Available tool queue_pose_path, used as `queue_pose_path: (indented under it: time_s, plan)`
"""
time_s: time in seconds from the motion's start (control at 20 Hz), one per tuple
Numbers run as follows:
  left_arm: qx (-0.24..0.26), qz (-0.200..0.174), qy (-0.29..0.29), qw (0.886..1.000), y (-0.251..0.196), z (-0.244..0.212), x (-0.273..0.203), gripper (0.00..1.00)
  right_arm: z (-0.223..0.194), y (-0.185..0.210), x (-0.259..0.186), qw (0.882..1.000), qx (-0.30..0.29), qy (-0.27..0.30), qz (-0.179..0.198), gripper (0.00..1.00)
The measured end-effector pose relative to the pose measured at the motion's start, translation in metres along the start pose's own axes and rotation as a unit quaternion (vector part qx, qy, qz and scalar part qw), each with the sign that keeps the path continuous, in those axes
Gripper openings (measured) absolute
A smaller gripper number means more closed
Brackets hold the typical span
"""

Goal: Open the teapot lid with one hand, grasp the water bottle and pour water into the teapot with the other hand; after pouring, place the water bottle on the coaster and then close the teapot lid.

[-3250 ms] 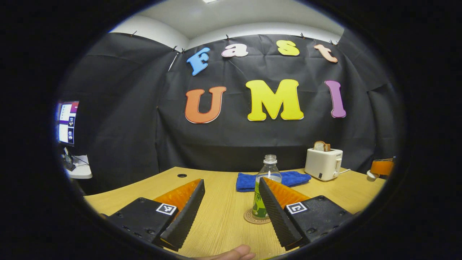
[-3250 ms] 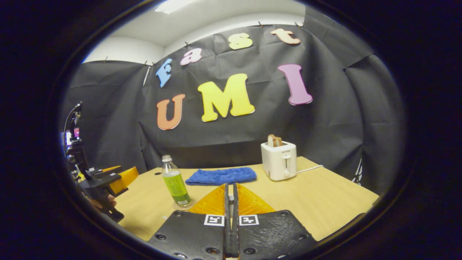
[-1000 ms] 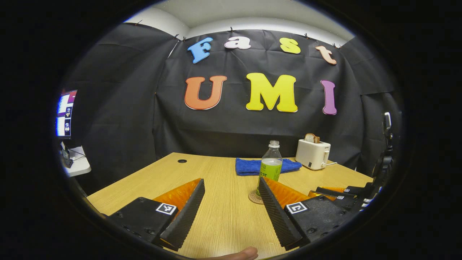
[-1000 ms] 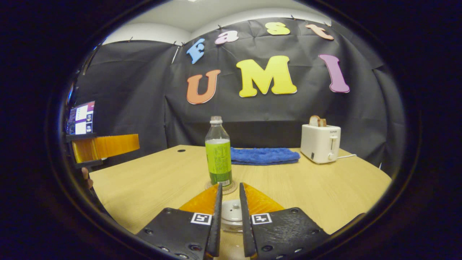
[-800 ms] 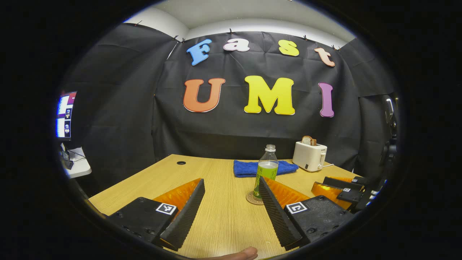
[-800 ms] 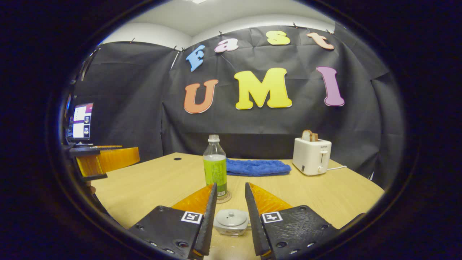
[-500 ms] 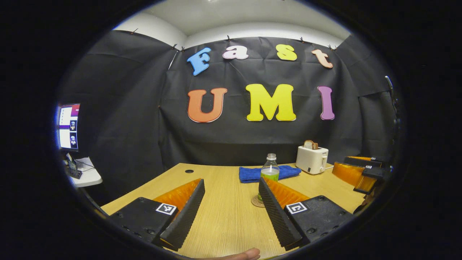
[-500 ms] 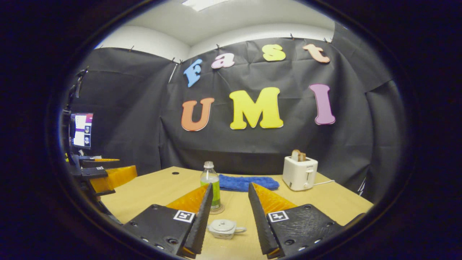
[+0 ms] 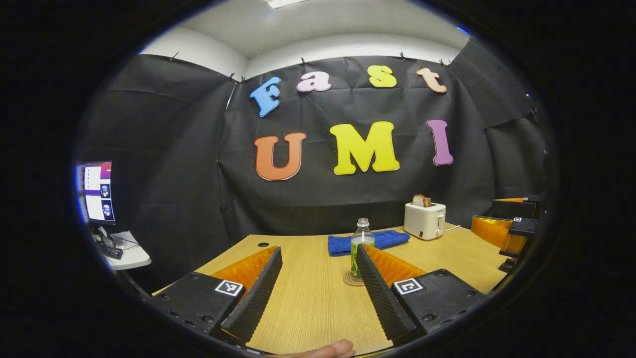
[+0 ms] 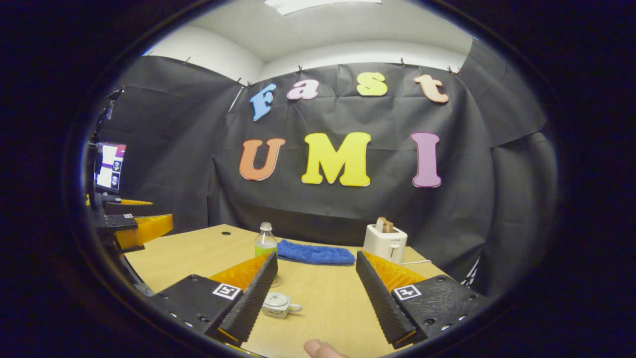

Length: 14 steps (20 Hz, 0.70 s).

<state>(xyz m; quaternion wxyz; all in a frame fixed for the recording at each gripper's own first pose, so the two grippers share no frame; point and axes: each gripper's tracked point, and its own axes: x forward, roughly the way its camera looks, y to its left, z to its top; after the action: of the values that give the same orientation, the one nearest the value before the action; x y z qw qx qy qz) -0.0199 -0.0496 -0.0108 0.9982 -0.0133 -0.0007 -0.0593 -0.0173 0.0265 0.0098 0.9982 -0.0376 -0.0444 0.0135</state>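
Writing: printed green label on the water bottle [image 9: 360, 251], too small to make out; small dark mark on the toaster [image 9: 424, 220] front, unreadable; square black-and-white marker tags on the finger bases of both grippers.
Left gripper [image 9: 318, 293]: spread wide, nothing between the fingers, touching nothing; held above the bare wooden table [image 9: 308, 308], aimed toward the bottle.
Right gripper [image 10: 316, 293]: spread wide, holding nothing; raised above the table, teapot below and between its fingers, nearer its left finger, not touched.
Teapot [image 10: 278, 304]: small, pale, sitting on the table with lid [image 10: 276, 300] in place, handle pointing right in the right gripper view.
Water bottle: upright on the round coaster [image 9: 352, 279], cap off, clear upper part, green-labelled lower part; partly hidden behind a finger in both views.
Coaster: flat on the table under the bottle, just ahead of the left gripper's right finger.
Blue towel [image 9: 367, 241]: folded, lying behind the bottle toward the back wall.
Toaster: white, right of the towel, bread slice sticking up from the slot, cord trailing right.
Fingertip [image 9: 325, 349]: edging into the bottom of the left gripper view.
Monitor [image 9: 97, 192]: lit, far left beyond the table.
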Motion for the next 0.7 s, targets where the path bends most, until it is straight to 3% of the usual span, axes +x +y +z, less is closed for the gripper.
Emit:
queue_pose_path:
  time_s: [0.3, 0.45, 0.7]
  plan:
    - [-0.001, 0.01, 0.011, 1.0, -0.005, -0.01, 0.006, 0.94, -0.02, -0.025, 0.002, 1.0, 0.024, 0.017, -0.007, 0.95]
    - [-0.004, 0.004, 0.018, 1.0, -0.012, -0.016, 0.009, 0.94, -0.016, -0.039, -0.001, 1.0, 0.014, 0.009, -0.025, 0.95]
    - [-0.002, 0.008, 0.024, 1.0, -0.014, -0.024, 0.013, 0.94, -0.015, -0.035, -0.004, 1.0, -0.001, 0.005, -0.023, 0.95]
